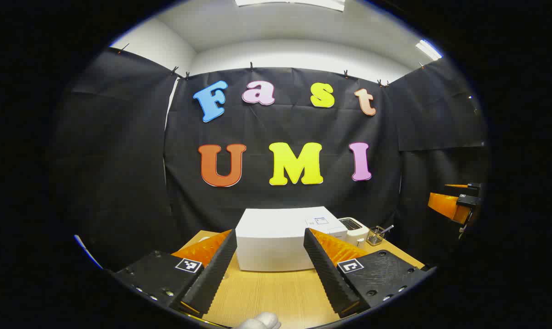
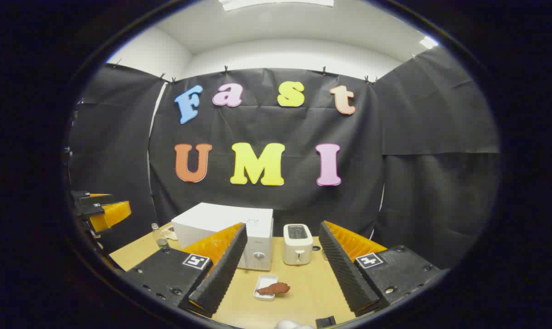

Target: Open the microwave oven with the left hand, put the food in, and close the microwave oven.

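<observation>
Jaws on the left gripper (image 1: 269, 269) stand wide apart with nothing between them, held above the wooden table (image 1: 276, 297); straight ahead between the fingers sits the white microwave (image 1: 276, 240), door shut, on the far part of the table; a white toaster (image 1: 354, 230) stands just to its right, and a small wire basket (image 1: 375, 236) with a utensil beside that. At the right edge of the left gripper view the other gripper hangs in the air, well apart.

Right gripper (image 2: 280, 269) likewise holds its jaws wide and empty; on the table between its fingers lies the food (image 2: 274, 288) — a reddish-brown piece on a small white tray (image 2: 263, 289) — in front of the toaster and near the microwave's control side; a small bottle (image 2: 158, 236) stands at the microwave's far left.
</observation>
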Available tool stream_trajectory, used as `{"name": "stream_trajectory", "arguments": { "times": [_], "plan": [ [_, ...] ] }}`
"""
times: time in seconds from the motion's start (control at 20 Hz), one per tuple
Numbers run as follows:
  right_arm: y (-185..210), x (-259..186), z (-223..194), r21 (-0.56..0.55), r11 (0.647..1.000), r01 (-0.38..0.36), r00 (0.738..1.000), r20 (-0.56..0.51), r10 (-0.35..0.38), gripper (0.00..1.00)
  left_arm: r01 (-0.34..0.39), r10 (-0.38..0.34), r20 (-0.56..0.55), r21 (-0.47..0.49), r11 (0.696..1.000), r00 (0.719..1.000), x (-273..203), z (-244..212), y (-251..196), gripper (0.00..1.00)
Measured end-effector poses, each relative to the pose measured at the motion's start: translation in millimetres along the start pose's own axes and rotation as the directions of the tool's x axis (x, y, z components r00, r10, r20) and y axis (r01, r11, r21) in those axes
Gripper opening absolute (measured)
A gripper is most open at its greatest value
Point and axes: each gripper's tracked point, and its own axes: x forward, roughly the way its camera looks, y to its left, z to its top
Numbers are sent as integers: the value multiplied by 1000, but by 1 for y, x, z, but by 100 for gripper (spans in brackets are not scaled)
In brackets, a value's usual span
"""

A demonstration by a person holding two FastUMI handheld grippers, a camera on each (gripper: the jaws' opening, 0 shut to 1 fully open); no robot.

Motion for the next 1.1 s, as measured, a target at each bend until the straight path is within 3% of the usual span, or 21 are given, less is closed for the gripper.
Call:
{"name": "stream_trajectory", "arguments": {
  "times": [0.65,0.7,0.75,0.8,1.1],
  "plan": [
    [-12,30,-8,28,1000,-8,1000,-28,9,100,-20,20,-13,25,999,1000,31,-13,-6,92],
    [-15,32,-7,39,999,-10,999,-30,11,91,-18,19,-22,29,999,1000,36,-17,-10,92],
    [-17,34,-6,46,999,-12,999,-31,13,91,-13,14,-32,31,999,999,41,-24,-16,92],
    [-22,36,-5,49,999,-9,999,-32,11,100,-3,4,-33,29,1000,999,47,-28,-23,92],
    [-61,41,13,51,998,43,998,-38,-41,100,88,-88,-32,2,996,996,94,-72,-84,92]
  ]
}}
